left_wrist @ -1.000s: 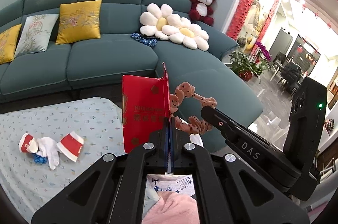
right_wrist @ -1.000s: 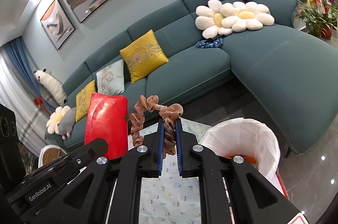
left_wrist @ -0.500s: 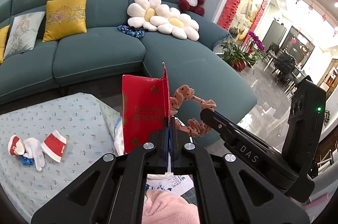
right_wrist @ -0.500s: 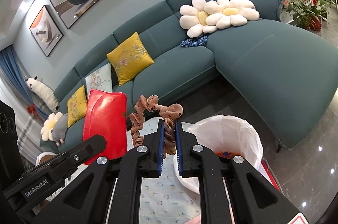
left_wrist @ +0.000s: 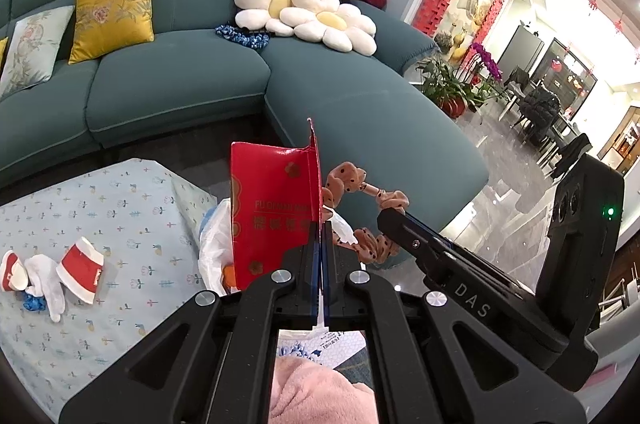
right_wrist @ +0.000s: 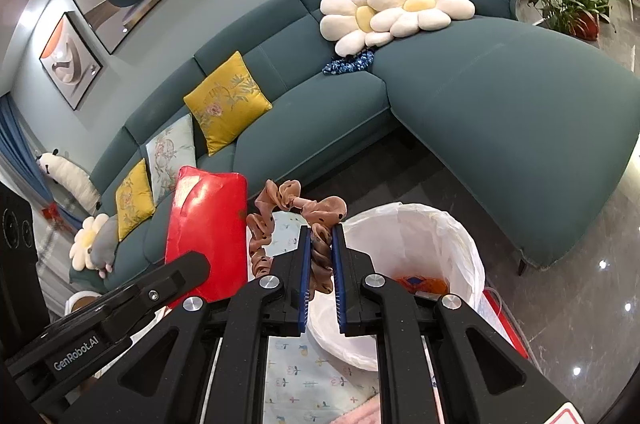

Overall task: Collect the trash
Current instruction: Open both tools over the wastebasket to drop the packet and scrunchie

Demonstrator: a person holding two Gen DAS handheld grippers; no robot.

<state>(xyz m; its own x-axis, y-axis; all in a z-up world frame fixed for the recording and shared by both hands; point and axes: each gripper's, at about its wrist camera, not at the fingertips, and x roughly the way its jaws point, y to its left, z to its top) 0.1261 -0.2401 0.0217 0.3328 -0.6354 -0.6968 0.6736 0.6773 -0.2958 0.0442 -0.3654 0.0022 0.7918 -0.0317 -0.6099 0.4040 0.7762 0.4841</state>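
Tool grips scrunchie beside red packet, above bin.

Left tool pinching red packet upright (edge-on), brown scrunchie beside, teal sofa behind

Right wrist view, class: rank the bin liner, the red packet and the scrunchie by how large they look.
1. bin liner
2. red packet, though nearness to the camera makes this unsure
3. scrunchie
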